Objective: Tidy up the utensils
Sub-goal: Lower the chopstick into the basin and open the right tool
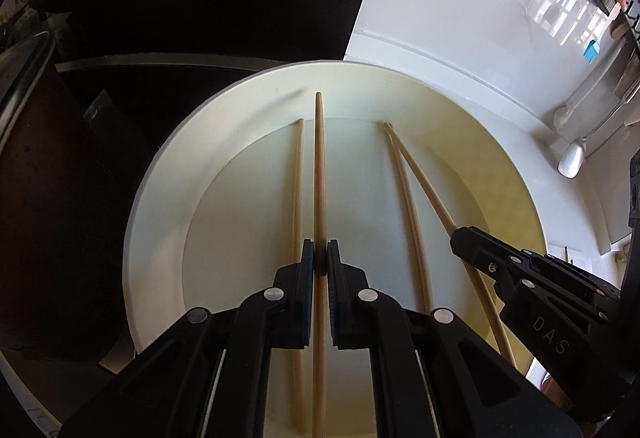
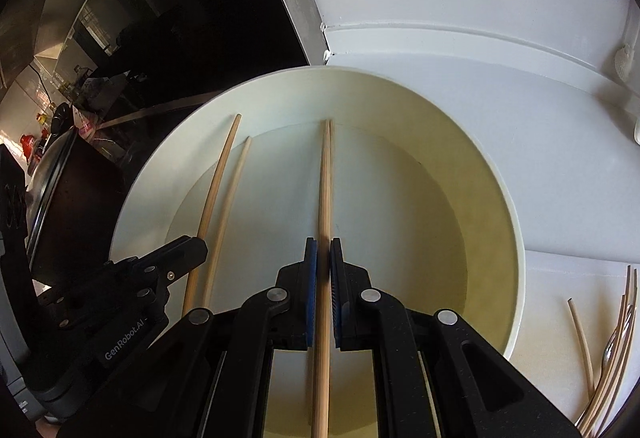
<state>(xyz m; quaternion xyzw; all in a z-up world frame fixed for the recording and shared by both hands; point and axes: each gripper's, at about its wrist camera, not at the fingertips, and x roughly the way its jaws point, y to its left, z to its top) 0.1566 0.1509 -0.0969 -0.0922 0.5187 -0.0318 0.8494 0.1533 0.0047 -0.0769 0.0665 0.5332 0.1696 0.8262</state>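
Each hand-held gripper, left and right, is clamped on a chopstick, best lowered level into the plate at frame centre.

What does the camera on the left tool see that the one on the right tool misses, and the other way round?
Only the left view shows two spoons on the white counter beyond the plate. Only the right view shows a fork among loose chopsticks beside the plate, and a cluttered shelf far left. Both show the white plate with four chopsticks over it, and both tools: the left tool and the right tool each shut on one chopstick.
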